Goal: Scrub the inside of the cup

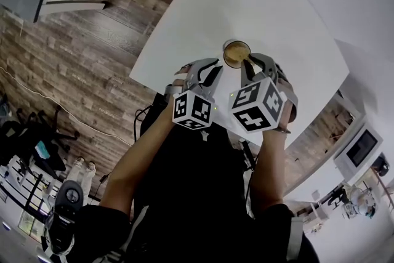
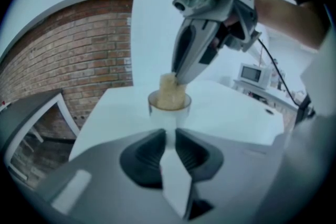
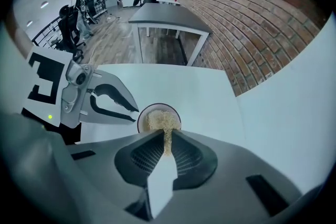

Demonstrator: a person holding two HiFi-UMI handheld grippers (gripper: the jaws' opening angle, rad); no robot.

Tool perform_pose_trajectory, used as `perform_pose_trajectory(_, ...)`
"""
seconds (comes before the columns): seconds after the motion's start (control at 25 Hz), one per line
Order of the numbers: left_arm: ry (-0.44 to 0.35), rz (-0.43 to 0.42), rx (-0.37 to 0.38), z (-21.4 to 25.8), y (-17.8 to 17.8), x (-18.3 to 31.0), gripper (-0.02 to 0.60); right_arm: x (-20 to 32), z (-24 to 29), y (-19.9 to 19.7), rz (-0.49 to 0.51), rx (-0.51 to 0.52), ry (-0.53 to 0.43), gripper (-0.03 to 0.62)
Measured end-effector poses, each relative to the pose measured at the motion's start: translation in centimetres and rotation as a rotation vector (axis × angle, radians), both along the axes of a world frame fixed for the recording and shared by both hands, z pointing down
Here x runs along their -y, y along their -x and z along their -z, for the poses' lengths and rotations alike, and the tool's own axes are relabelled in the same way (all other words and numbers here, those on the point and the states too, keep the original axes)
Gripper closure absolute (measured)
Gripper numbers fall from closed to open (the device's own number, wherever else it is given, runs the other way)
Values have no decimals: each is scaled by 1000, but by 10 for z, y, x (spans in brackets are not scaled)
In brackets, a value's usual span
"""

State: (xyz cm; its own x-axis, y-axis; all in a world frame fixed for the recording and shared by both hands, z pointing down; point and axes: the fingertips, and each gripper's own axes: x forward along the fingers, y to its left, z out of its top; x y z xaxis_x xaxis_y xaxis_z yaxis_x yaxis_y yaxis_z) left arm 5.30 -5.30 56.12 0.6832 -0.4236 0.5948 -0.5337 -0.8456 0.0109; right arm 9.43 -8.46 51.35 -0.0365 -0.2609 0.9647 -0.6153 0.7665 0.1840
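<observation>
While the cup (image 1: 236, 53) stands on the table (image 1: 277, 9), its wall pinched by the left gripper (image 3: 134, 113), the right gripper (image 2: 178, 78), clamped on a scrubber (image 3: 167, 139) inside it, should probably circle the wall, cup braced firmly.

Whole cup (image 3: 139, 119) mouth under scrubber (image 3: 157, 121)
</observation>
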Motion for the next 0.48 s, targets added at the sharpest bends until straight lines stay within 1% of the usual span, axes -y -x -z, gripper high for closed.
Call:
perform_pose_trajectory(0.16,16,4,8,-1,3,-3,522,-15,12,3,13,-2,0,553)
perform_pose_trajectory(0.28,22,1,18,-2,1,-3,522,-25,24,2,9,25,2,553)
perform_pose_trajectory(0.4,12,8,26,-3,-1,-1,522,-30,42,-4,-14,57,-40,553)
perform_pose_trajectory(0.48,19,16,37,-5,-1,-4,521,-34,56,-10,-39,87,-80,553)
